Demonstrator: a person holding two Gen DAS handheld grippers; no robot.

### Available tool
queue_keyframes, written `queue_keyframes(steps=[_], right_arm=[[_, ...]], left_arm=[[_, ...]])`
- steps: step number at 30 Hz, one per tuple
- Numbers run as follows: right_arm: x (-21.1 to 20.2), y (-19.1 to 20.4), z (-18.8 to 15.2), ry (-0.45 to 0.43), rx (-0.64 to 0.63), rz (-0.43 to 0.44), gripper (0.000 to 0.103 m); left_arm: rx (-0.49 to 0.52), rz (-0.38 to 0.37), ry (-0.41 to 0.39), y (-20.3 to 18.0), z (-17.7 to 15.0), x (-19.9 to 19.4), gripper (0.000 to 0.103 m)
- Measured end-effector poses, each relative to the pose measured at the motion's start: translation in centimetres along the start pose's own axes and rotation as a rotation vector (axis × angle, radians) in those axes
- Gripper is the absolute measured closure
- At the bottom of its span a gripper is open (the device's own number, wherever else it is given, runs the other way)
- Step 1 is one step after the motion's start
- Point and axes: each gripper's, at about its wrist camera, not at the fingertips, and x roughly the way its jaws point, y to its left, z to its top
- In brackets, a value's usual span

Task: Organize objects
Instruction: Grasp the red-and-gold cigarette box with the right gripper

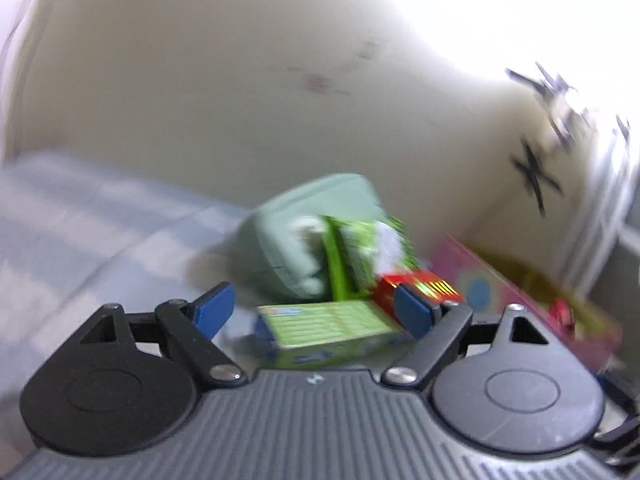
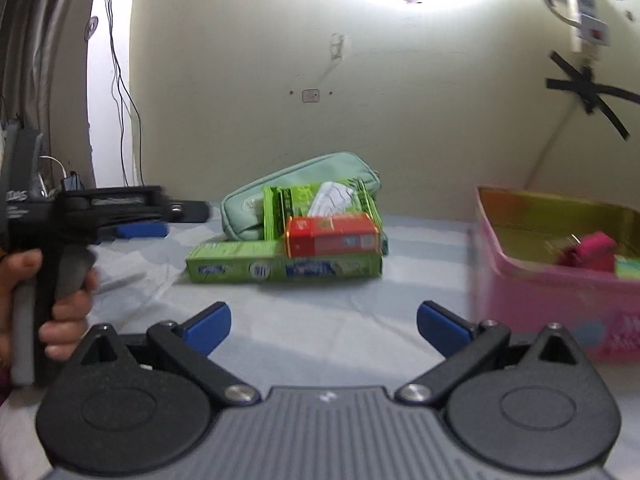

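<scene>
Left gripper (image 2: 140, 216) is sitting far left over the pale blue bedsheet (image 2: 320, 312), jaws spread and holding nothing. Mid-scene, a mint green fabric zip pouch (image 2: 256, 200) is lying by the wall with a green tissue pack (image 2: 320, 200) leaning on it, a red rectangular carton (image 2: 332, 236) resting on a long green cardboard box (image 2: 284, 266). Right gripper (image 2: 322, 326) is hovering near the sheet with jaws spread and nothing between them; a pink rectangular tin (image 2: 560, 292) is sitting right, a magenta item (image 2: 588, 252) inside.

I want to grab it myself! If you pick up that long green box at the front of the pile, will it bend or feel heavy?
The long green cardboard box has straight edges, so it probably stays stiff. It looks like thin packaging, likely light. The red box seems to rest on it and might slide off.
</scene>
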Motion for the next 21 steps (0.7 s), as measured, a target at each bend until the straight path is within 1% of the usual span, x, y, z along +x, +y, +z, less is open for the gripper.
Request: queue_keyframes(steps=[1, 3, 5, 7, 10, 12, 14, 15, 16, 18, 20, 21], right_arm=[[1.0, 0.0, 0.8, -0.002, 0.001, -0.014, 0.0], [2.9, -0.2, 2.3, -0.011, 0.008, -0.044, 0.0], [5.6, -0.3, 3.8, -0.006, -0.009, -0.054, 0.0], [8.2, -0.3, 4.9, 0.008, -0.026, -0.064, 0.0], [11.3, -0.5, 5.5, 0.042, -0.025, -0.066, 0.0], [13.0, -0.6, 5.6, 0.077, -0.018, -0.064, 0.0], [14.1, -0.6, 5.4, 0.115, -0.032, -0.088, 0.001], [14.2, -0.6, 5.3, 0.128, -0.028, -0.09, 0.01], [13.9, -0.9, 5.3, 0.124, -0.004, -0.073, 0.01], [13.1, -1.2, 5.3, 0.127, 0.019, -0.084, 0.011], [11.3, -1.0, 4.7, 0.118, 0.002, -0.089, 0.011], [10.5, -1.0, 4.4, 0.13, -0.008, -0.091, 0.011]], left_arm=[[-0.052, 0.023, 0.025, 0.8, 0.2, 0.4, 0.016], [-0.13, 0.028, 0.027, 1.9, 0.4, 0.7, 0.016], [-0.153, 0.035, 0.023, 2.2, 0.5, 0.7, 0.016], [-0.149, 0.033, 0.02, 1.9, 0.5, 0.8, 0.016], [-0.098, 0.028, 0.01, 1.1, 0.5, 0.7, 0.016], [-0.061, 0.023, 0.008, 0.6, 0.5, 0.9, 0.016], [-0.035, 0.019, 0.002, 0.8, 0.3, 0.5, 0.016], [-0.025, 0.019, -0.001, 0.9, 0.1, 0.3, 0.016], [-0.017, 0.02, -0.005, 0.9, 0.1, 0.2, 0.016], [-0.008, 0.019, -0.01, 0.9, 0.0, 0.1, 0.016], [-0.006, 0.009, -0.006, 0.9, 0.0, 0.1, 0.016], [-0.004, -0.003, -0.001, 0.9, -0.1, 0.0, 0.016]])
